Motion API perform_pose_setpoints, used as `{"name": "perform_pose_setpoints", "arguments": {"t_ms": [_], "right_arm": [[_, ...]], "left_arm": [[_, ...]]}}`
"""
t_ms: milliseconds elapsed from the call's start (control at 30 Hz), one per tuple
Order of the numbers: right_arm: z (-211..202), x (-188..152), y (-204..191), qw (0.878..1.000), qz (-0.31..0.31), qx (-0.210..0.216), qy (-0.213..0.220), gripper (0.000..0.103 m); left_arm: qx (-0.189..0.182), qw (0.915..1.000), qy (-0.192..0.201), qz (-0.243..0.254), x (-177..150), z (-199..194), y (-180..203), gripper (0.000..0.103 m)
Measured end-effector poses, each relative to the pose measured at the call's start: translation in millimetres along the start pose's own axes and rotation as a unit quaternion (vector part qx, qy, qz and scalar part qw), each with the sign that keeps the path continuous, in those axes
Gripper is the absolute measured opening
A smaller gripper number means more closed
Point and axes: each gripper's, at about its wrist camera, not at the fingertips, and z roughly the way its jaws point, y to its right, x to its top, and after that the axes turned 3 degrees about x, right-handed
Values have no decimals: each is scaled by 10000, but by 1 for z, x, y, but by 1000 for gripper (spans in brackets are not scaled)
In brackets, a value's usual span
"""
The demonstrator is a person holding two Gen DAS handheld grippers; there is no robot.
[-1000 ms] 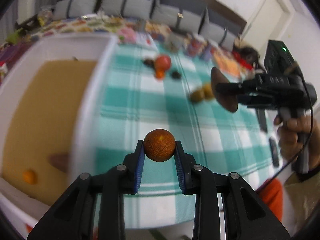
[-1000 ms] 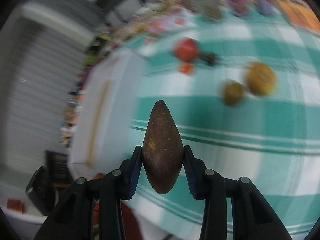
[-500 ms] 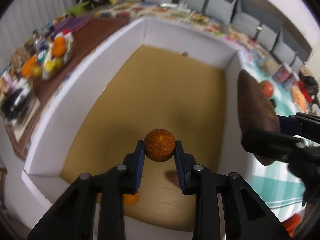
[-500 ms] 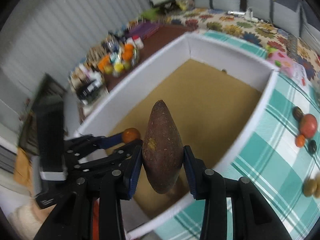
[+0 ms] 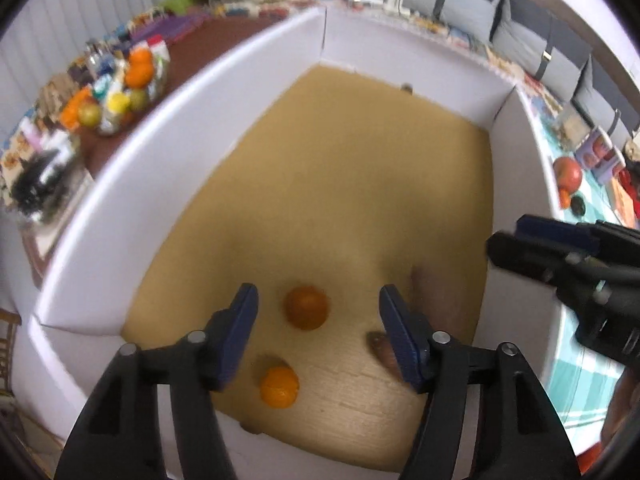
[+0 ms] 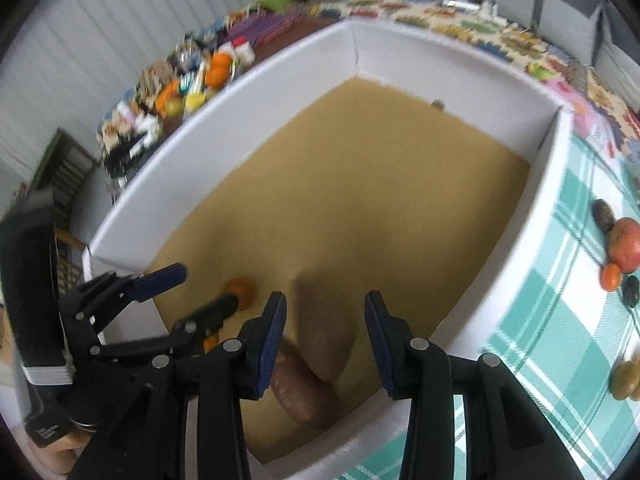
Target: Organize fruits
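Note:
Both grippers hang over a white box (image 5: 168,184) with a tan floor. My left gripper (image 5: 318,336) is open; a small orange fruit (image 5: 306,307) is blurred below it, and a second orange (image 5: 279,387) lies on the floor nearby. My right gripper (image 6: 325,340) is open; the brown oblong fruit (image 6: 300,388) lies on the box floor under it, partly hidden by the left finger. It also shows in the left wrist view (image 5: 382,354). On the checked cloth right of the box lie a red fruit (image 6: 625,245), a small orange (image 6: 611,277) and dark fruits (image 6: 603,216).
The box walls (image 6: 532,240) stand high around the floor. A brown side table (image 5: 120,80) with bottles and fruit is on the left. Two yellow-brown fruits (image 6: 626,380) lie at the cloth's right edge. Grey cushions (image 5: 520,20) line the back.
Both grippers have opened. The orange fruit left my left gripper and the brown oblong fruit left my right gripper; both are now down in the box.

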Motion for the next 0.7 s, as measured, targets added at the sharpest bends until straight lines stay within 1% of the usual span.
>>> {"name": "perform_pose_setpoints", "arguments": {"t_ms": [33, 67, 133, 167, 233, 267, 300, 333, 367, 433, 467, 500, 533, 600, 633, 700], "right_arm": [[-9, 0, 3, 9999, 15, -25, 131, 41], [-20, -1, 7, 9996, 35, -56, 271, 42], [-48, -8, 20, 9981, 100, -115, 589, 43], [-61, -15, 30, 9971, 156, -177, 725, 44], [-81, -29, 46, 9951, 259, -319, 894, 52], [-93, -43, 59, 9933, 319, -470, 1005, 64], [-100, -52, 68, 9920, 353, -580, 1064, 80], [-110, -70, 83, 9894, 416, -769, 1155, 90], [-116, -84, 94, 9873, 476, -901, 1221, 91], [-130, -125, 127, 9817, 728, -1220, 1269, 91], [-133, -141, 140, 9790, 860, -1350, 1265, 91], [-136, -162, 156, 9748, 1014, -1526, 1272, 91], [-138, -185, 173, 9694, 1157, -1759, 1263, 91], [-139, -226, 203, 9586, 1428, -2174, 1155, 91], [-139, -240, 212, 9549, 1541, -2279, 1121, 91], [-138, -270, 232, 9451, 1800, -2496, 1098, 91]], "left_arm": [[-5, 9999, 144, 26, 1, -9, 4, 69], [-16, 9996, 262, 47, 1, -17, 8, 75], [-81, 9985, 527, 126, 0, -36, 23, 80], [-152, 9976, 638, 199, -2, -44, 33, 80], [-327, 9957, 790, 354, -6, -58, 54, 81], [-464, 9942, 862, 445, -11, -66, 67, 82], [-649, 9921, 918, 553, -18, -72, 83, 83], [-799, 9903, 939, 638, -23, -77, 96, 85], [-975, 9880, 933, 755, -31, -80, 112, 85], [-1321, 9821, 825, 1062, -52, -79, 151, 85], [-1413, 9799, 749, 1195, -61, -76, 168, 85], [-1460, 9785, 673, 1295, -69, -72, 180, 85], [-1517, 9760, 534, 1468, -83, -62, 201, 85], [-1600, 9716, 373, 1702, -101, -46, 229, 85], [-1614, 9693, 298, 1830, -112, -35, 245, 85], [-1560, 9674, 250, 1979, -129, -19, 268, 85]]}}
